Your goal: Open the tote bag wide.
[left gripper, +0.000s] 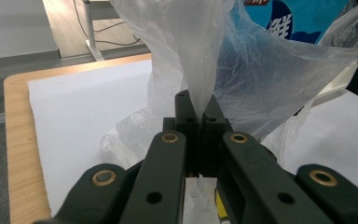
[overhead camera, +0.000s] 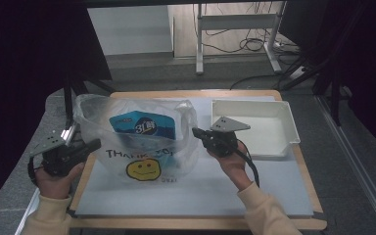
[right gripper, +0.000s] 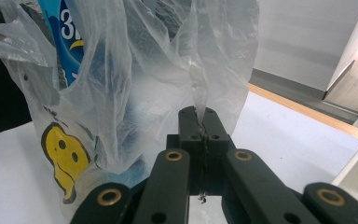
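Both grippers point(left gripper: 196, 109) point(right gripper: 201, 122) I had clamped shut on thin, slippery bag point(overhead camera: 137, 142) handles, its blue pack point(overhead camera: 144, 125) sagging inside

You are working with open white table point(overhead camera: 200, 196) lying free in front of the plastic bag point(overhead camera: 142, 147). The bag is blocking the middle between your hand-held grippers, and the white tray point(overhead camera: 274, 142) is closing off the far right side.

A wooden table point(overhead camera: 293, 152) carries a white sheet point(overhead camera: 200, 191), bearing a plastic bag point(overhead camera: 142, 142) and white tray point(overhead camera: 254, 125).
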`<state>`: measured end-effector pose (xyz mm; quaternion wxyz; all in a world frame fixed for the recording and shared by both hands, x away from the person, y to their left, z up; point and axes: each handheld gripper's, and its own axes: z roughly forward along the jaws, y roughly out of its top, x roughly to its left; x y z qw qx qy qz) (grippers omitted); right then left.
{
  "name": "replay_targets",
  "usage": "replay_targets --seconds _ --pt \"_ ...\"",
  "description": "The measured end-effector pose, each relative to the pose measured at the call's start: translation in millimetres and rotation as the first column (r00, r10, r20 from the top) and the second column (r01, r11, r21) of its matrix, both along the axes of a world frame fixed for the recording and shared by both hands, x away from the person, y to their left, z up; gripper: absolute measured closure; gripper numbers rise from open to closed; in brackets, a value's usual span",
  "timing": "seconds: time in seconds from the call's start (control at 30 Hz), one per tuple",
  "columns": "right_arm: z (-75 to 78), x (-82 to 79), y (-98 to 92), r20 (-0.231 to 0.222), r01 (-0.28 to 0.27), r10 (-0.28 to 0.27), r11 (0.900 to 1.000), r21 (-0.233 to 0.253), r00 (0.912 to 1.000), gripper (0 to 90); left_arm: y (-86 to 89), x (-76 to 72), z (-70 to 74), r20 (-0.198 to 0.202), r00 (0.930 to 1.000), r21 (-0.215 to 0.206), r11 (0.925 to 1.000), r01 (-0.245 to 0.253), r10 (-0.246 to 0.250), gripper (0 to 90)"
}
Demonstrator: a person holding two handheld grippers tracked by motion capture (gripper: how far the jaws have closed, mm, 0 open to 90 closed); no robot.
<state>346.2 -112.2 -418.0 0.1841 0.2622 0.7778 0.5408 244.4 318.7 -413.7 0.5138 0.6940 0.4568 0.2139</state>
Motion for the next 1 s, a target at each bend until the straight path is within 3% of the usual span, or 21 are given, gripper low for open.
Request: replay_targets --seconds 1.0 --pt "-29.2 0.1 2.8 -0.054 0.000 -0.002 0.999 -0.050 0.9985 88.8 -1.6 -0.4 -20.2 -0.048 0.9988 0.004 0.9999 0.011 -0.011 90.0"
